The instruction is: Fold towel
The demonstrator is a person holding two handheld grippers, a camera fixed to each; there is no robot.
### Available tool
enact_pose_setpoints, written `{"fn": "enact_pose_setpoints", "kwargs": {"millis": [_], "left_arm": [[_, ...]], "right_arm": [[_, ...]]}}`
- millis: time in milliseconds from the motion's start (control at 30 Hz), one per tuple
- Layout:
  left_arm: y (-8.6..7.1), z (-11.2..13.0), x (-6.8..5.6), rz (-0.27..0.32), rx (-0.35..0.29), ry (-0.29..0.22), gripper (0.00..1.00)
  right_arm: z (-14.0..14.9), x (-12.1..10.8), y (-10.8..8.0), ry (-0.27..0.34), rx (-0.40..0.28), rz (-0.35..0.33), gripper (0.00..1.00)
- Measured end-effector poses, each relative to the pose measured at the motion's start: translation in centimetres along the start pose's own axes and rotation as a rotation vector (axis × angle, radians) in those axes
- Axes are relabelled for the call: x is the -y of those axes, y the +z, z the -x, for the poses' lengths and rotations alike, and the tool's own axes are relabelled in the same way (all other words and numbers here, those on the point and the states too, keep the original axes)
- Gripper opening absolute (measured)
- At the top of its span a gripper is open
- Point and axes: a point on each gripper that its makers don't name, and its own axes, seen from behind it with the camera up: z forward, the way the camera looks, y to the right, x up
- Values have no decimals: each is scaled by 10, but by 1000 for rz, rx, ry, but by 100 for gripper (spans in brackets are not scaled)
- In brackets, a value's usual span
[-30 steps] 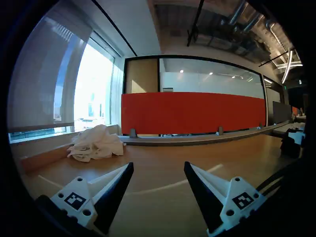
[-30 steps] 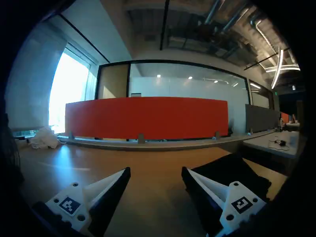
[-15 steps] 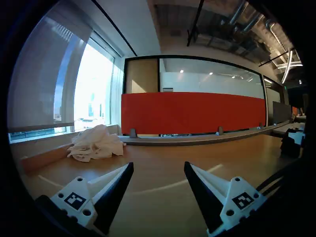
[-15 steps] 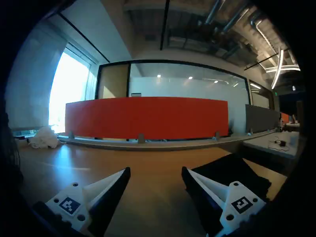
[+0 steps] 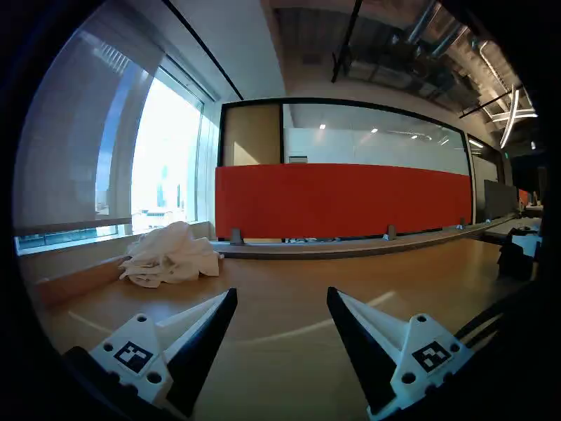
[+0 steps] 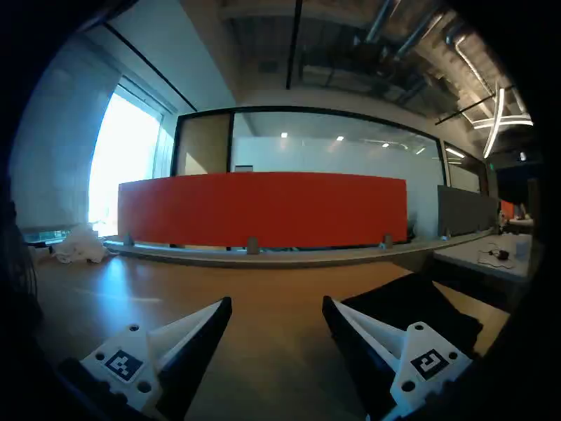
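Along the bottom of the left gripper view, the left tool [image 5: 281, 290] is seen with its two fingers spread wide and nothing held between them, only the bare wooden worktop [image 5: 294, 330] showing in the gap. The towel [image 5: 172, 254], white and crumpled into a loose heap, is found at the centre left of that view, lying on the worktop close to the sill under the window [image 5: 165, 168] and well apart from the fingertips. A long red panel [image 5: 343, 200] is set upright along the far edge of the worktop, across the middle of the frame. Compared with the earlier frames of this view, no shift is noticed: the fingers, the towel and the panel are placed as they were. Along the bottom of the right gripper view, the right tool [image 6: 276, 300] is likewise held wide apart and empty above the worktop [image 6: 266, 281]. The towel [image 6: 79, 245] is seen small at the far left of the frame, beside the window [image 6: 123, 168] and far from this tool. A flat black item [image 6: 421, 309] lies on the worktop at the lower right, just behind the right-hand finger; what it is cannot be told. Since the earlier frames, the red panel [image 6: 263, 209] and the towel have drifted very slightly rightward in this view, while the finger spacing is unchanged.
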Motion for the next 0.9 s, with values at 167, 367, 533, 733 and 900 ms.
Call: {"fn": "enact_pose_setpoints", "kwargs": {"millis": [167,367,533,733,900], "left_arm": [[0,0,0,0,0,-1,95],[0,0,0,0,0,0,94],[0,0,0,0,0,0,95],[0,0,0,0,0,-1,95],[0,0,0,0,0,0,95]], "right_arm": [[0,1,0,0,0,-1,100],[-1,2,0,-1,0,-2,100],[-1,2,0,-1,0,-4,100],[-1,1,0,-1,0,-4,100],[-1,1,0,-1,0,-3,100]]}}
